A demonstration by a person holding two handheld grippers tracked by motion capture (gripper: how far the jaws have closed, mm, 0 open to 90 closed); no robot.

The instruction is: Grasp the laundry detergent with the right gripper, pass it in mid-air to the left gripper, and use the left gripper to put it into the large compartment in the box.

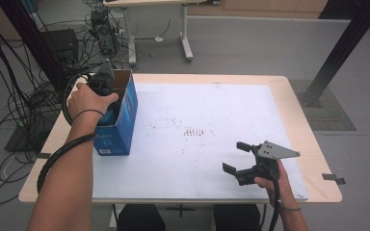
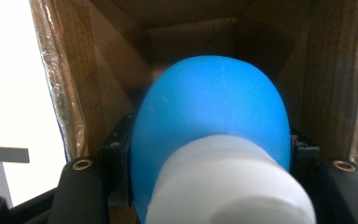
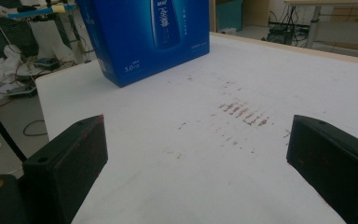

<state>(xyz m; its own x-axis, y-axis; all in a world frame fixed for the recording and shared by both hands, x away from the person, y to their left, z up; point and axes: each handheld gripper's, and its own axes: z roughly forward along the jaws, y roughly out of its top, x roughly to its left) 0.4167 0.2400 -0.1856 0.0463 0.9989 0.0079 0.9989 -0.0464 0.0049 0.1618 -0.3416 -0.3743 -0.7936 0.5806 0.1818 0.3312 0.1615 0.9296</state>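
**Blue bottle in the carton, right gripper idle**

High view: room w/ grey floor, cable tangle at left, a second desk's legs at the back. You're at a wood-edged table (image 1: 304,126) covered by a white sheet (image 1: 212,125) that carries reddish-brown marks near its middle. A blue carton (image 1: 120,122) stands upright at the table's left edge, top open, brown cardboard inside. Your left hand (image 1: 87,100) holds the left gripper (image 1: 103,84) pointing down into that open top; a bit of blue shows under your fingers at the carton mouth. Your right hand sits near the front right of the sheet w/ the right gripper (image 1: 240,158) lying about level, grey three-cornered plate on top, jaws well apart, nothing between them, well apart from the carton.

Left gripper view: brown cardboard walls all round, tape glinting along the edges. A blue bottle (image 2: 209,116) w/ a white ribbed cap (image 2: 228,186) sits between the two black jaws, cap end toward the camera, body pointing deeper into the carton. Jaws are clamped on the bottle's sides, just behind the cap.

Right gripper view: white sheet w/ the reddish marks (image 3: 242,114) ahead; carton (image 3: 149,37) upright at the far left corner, printed face toward you. Both black jaws stand wide, bare sheet between them.
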